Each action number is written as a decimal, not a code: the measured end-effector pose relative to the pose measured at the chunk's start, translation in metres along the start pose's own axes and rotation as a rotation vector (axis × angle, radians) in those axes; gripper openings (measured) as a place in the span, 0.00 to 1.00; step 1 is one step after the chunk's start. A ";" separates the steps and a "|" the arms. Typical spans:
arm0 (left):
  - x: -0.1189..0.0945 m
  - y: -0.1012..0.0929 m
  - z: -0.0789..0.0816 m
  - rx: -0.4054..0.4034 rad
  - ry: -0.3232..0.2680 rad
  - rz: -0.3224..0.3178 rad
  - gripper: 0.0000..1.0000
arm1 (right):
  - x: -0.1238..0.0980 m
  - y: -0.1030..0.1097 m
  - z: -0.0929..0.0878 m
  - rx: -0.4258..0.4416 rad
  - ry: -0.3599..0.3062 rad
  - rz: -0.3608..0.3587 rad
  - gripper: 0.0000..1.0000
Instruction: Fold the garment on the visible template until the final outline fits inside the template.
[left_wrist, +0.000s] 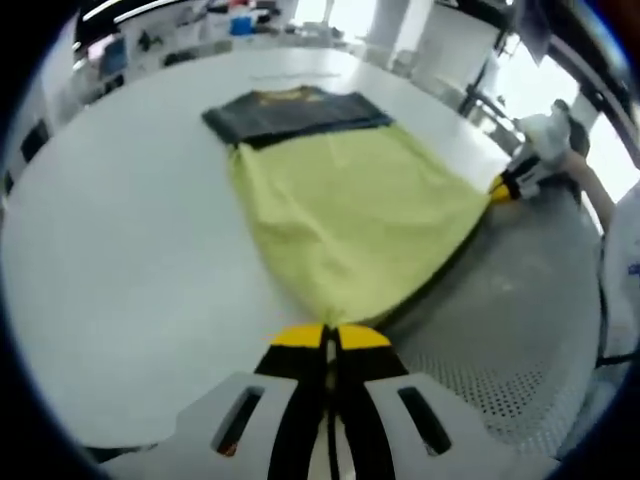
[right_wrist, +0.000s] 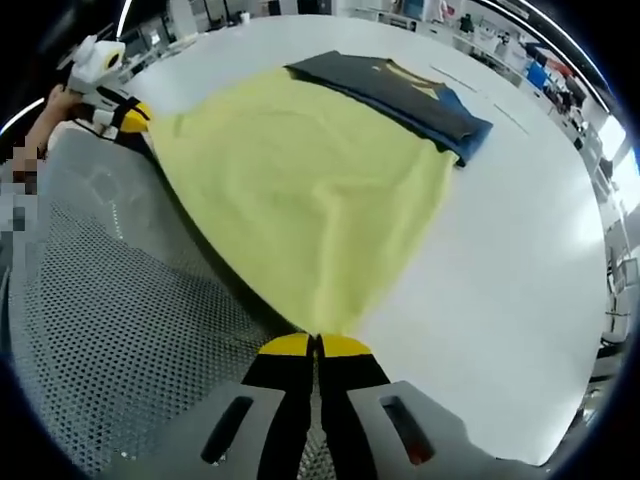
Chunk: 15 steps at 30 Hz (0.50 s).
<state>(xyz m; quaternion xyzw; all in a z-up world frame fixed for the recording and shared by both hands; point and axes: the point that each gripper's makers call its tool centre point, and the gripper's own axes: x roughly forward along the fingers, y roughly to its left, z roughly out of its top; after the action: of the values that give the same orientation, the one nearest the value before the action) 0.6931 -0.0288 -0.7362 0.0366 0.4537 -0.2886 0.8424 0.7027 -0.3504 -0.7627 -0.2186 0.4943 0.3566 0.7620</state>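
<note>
Yellow garment (left_wrist: 345, 225) spread over white tabletop (left_wrist: 120, 260), its near hem pulled taut between both grippers; left gripper (left_wrist: 330, 335) has its fingers closed on one hem corner, right gripper (right_wrist: 315, 345) has its fingers closed on the other corner; in the left gripper view the right gripper (left_wrist: 505, 187) shows at the far right with the cloth edge running straight to it; in the right gripper view the left gripper (right_wrist: 132, 118) sits upper left, a hand (right_wrist: 60, 105) behind it; far end of the garment meets a dark folded garment (left_wrist: 295, 112) lying flat, touching or just overlapped, cannot tell which; near hem hangs past the tabletop edge over a grey perforated surface (right_wrist: 110, 320); wide bare tabletop to the left of the cloth in the left gripper view and beyond the dark garment; room behind bright, with shelves and clutter (left_wrist: 190, 25) along the far wall, details too blurred to name.
</note>
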 end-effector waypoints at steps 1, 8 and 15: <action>-0.001 0.000 0.002 0.003 -0.001 0.001 0.00 | -0.002 -0.001 0.001 0.008 -0.010 -0.001 0.02; -0.010 -0.004 0.009 -0.010 -0.001 -0.007 0.00 | -0.014 -0.003 0.006 0.028 -0.039 -0.014 0.01; -0.016 -0.007 0.009 0.006 0.012 -0.008 0.00 | -0.022 -0.008 0.005 0.044 -0.049 -0.030 0.01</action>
<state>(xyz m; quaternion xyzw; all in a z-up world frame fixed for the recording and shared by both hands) 0.6897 -0.0306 -0.7168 0.0393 0.4577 -0.2930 0.8385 0.7059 -0.3592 -0.7404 -0.2003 0.4797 0.3392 0.7840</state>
